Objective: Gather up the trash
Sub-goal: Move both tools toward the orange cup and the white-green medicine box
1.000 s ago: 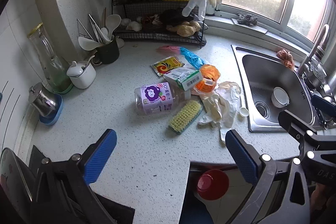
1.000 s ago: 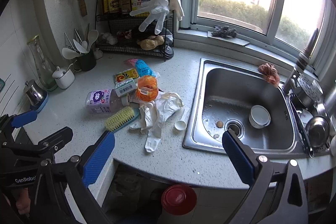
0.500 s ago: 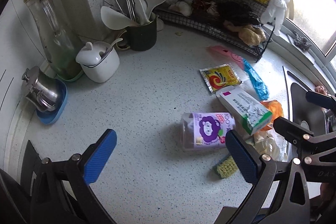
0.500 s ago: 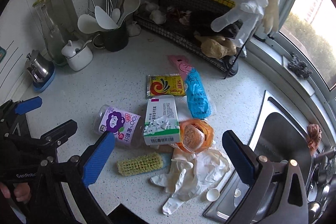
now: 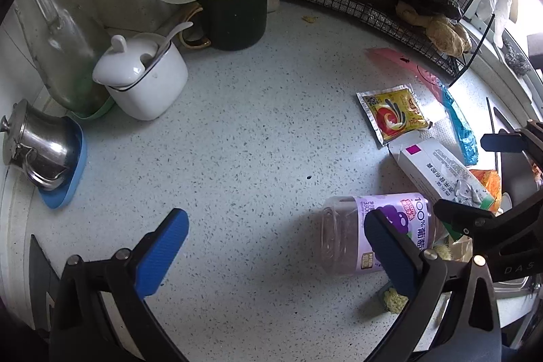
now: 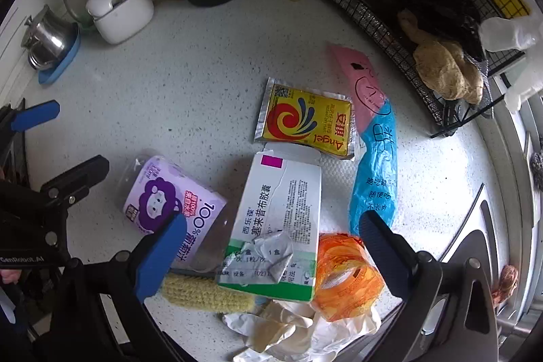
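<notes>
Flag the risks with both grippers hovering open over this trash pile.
1. The white carton lies across the purple-label bottle and orange wrapper; lifting one may drag the others.
2. The bottle lies on its side and may roll if nudged.
3. The scrub brush, probably not trash, sits under the carton's edge.

Two close downward wrist views, side by side, sharing the littered countertop (image 5: 237,158).
</notes>
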Tool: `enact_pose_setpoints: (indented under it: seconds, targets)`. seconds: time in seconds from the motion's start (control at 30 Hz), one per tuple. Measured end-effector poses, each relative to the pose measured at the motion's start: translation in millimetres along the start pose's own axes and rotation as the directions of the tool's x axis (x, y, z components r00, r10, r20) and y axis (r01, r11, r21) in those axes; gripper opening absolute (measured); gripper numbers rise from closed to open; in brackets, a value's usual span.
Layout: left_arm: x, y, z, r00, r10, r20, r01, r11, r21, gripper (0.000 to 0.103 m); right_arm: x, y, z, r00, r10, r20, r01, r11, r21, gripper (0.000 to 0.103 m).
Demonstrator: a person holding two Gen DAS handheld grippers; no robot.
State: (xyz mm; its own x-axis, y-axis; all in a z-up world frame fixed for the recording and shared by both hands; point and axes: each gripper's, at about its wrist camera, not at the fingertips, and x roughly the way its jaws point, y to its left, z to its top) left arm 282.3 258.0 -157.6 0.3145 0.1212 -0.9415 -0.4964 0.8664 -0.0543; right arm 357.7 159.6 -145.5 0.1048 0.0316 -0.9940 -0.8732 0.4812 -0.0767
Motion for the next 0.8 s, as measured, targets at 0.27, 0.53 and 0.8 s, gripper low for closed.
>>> enact_pose_setpoints:
  seconds: [0.27, 0.53, 0.8]
  targets:
    - [15.2, -16.3, 5.3, 0.999, -0.036, -0.039, 0.038, 0.997, 0.063, 0.103, 26.4, -9.2, 13.1, 0.988, 0.034, -0.148, -0.041, 0.998, -0.051, 0.088]
    - [15.3, -28.3, 1.5, 0.997, -0.06, -0.042, 0.063, 0.994, 0.09, 0.103, 31.5, -22.4, 1.7, 0.975, 0.137, -0.177, -0.139, 0.99, 0.0, 0.064]
    - [-14.1, -40.8, -5.3, 0.997, -0.083, -0.002, 0.082, 0.99, 0.114, 0.103, 1.3, -33.1, -16.2, 0.99, 0.136, -0.049, -0.133, 0.989, 0.057, 0.063]
